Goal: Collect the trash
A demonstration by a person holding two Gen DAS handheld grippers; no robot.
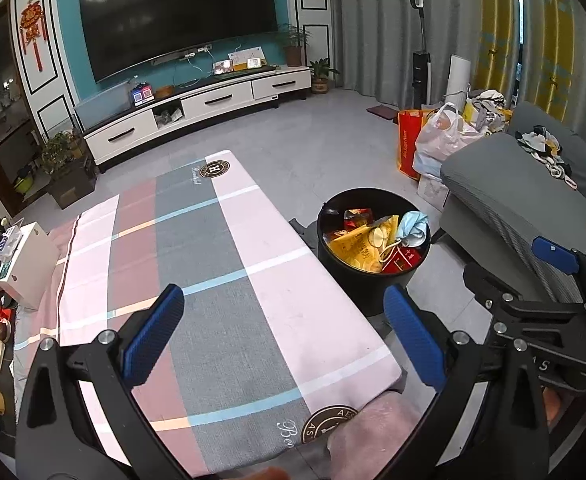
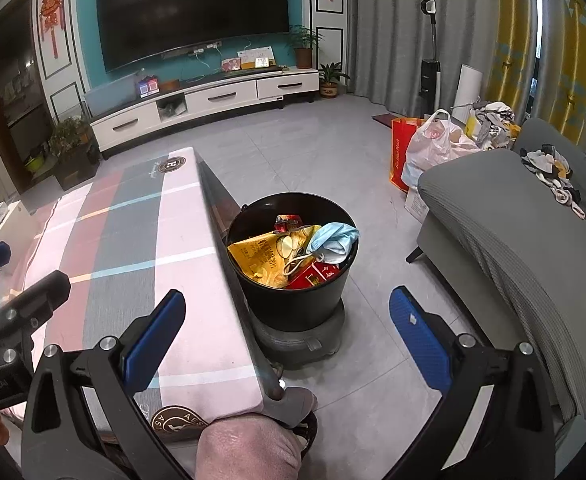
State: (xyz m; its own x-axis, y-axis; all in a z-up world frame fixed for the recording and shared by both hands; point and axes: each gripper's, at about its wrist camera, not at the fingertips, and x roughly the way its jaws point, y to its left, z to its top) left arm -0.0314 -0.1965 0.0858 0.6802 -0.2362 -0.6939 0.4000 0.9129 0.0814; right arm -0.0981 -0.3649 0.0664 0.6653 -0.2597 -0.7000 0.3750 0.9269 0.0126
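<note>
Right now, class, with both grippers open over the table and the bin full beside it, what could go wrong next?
1. The blue face mask drapes over the black bin rim, so another drop might knock it onto the floor.
2. The bin sits tight against the table edge on a low wheeled base; a bump from the right gripper could roll it away.

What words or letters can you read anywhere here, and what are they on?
"H": round badge on the tablecloth, far end.
"AE", "AS": near badge, partly hidden.
"Be": script beside it, cut off.
Yellow packet in the bin: print too blurred.
Red bag: unreadable.
</note>
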